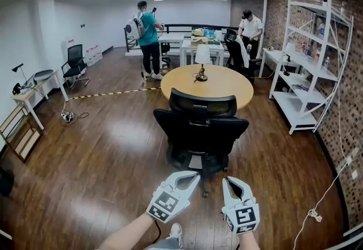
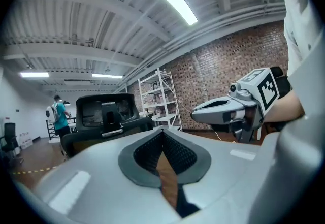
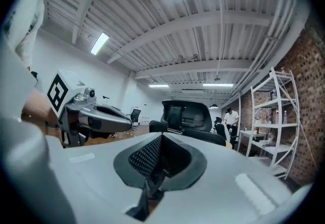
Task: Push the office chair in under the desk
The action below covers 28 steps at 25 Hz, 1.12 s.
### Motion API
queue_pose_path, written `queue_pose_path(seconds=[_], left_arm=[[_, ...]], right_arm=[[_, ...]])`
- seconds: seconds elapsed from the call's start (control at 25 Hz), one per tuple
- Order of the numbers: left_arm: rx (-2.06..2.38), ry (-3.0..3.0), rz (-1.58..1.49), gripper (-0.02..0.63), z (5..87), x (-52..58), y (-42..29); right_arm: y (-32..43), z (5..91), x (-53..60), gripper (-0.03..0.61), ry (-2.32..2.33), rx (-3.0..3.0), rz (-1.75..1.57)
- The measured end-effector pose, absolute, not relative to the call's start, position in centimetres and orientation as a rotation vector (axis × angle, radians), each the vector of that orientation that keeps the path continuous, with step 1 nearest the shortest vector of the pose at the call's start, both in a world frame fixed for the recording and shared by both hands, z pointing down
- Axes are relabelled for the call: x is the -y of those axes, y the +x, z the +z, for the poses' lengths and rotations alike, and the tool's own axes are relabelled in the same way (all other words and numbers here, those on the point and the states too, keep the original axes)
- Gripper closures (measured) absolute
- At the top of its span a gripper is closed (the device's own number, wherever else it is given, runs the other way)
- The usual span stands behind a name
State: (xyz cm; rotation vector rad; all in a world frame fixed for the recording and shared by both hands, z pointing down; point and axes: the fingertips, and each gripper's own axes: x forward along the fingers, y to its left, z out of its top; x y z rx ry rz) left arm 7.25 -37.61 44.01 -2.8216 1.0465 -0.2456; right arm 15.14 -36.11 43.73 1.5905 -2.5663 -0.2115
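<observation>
We held both grippers low in front of us, side by side and a little apart, pointing toward the office chair [image 1: 201, 130]. The left gripper [image 1: 196, 174] had its fingers [image 2: 147, 151] pressed together with nothing between them. The right gripper [image 1: 226, 181] was the same, its fingers [image 3: 144, 159] closed on each other and empty. Neither gripper touched the chair; from the head view they sat just short of its base.

The black chair stood on the wooden floor [image 1: 113, 147] with its back and headrest turned to us. It faced the round bench [image 1: 235, 87], on our side of it. Its headrest overlapped the bench's near edge in the head view, but we could not tell whether the seat reached under the top. A small lamp [image 1: 202, 60] stood on the bench.

To the right, a white shelf rack [image 1: 309, 67] stood against a brick wall [image 1: 349, 90]. Farther back in the room, a person in a teal top [image 1: 149, 36] stood with their back to us. A person in a white shirt [image 1: 250, 30] stood near the far tables.
</observation>
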Motion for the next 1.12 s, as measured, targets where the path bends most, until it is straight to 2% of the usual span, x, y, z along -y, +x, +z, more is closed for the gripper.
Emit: queue_pose_path(seconds=[0.28,1.12], left_arm=[[-1.102,-2.901,-0.202,0.597,45.7,33.1,8.0],[-1.152,-3.018,-0.073,0.597,45.8,29.5,2.2]], right_arm=[[12.8,44.7,32.5,0.578,1.557,2.681,-0.074],[5.4,47.0,27.9,0.578,1.537,2.730,0.122]])
